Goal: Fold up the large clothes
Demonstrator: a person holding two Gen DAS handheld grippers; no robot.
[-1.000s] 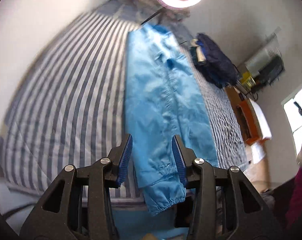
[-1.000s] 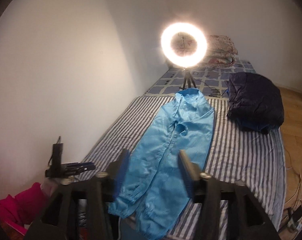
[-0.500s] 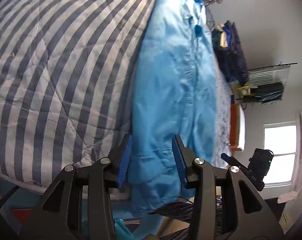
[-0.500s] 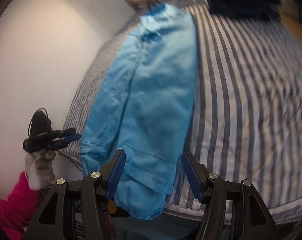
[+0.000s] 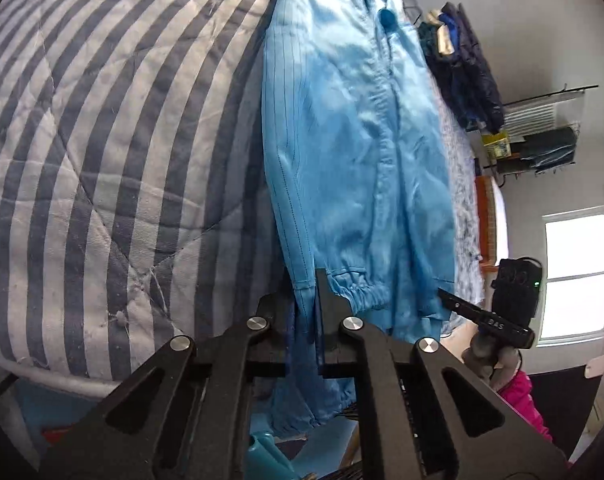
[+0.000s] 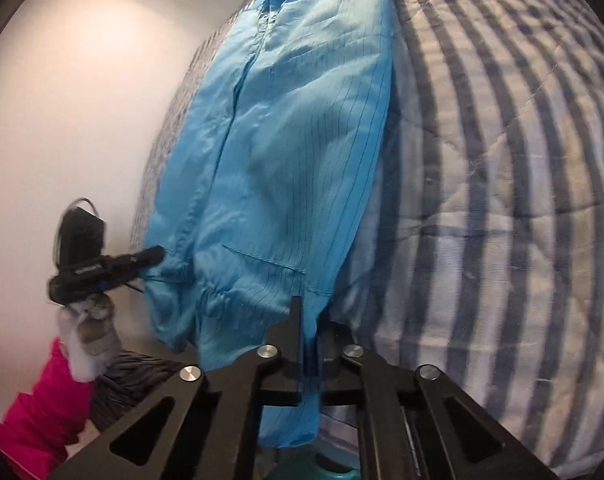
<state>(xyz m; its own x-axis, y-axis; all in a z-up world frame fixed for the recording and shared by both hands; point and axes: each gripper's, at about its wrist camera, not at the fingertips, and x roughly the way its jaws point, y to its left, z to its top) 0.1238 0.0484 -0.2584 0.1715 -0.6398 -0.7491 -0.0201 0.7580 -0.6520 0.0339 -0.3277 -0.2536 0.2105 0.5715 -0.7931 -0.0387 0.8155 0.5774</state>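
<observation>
Left tongs (image 5: 315, 304) have just closed and now pinch the elastic cuff of one leg of the shiny light-blue coverall (image 5: 353, 128); fabric sits between the pads. Right tongs (image 6: 303, 334) have likewise just closed, pinching the other leg's cuff. The coverall lies lengthwise on the blue-and-white striped quilted bed (image 5: 102, 132), stretching toward 12 o'clock, cuffs draped over the near edge. A dark folded garment (image 5: 467, 76) lies beyond at 1 o'clock.
</observation>
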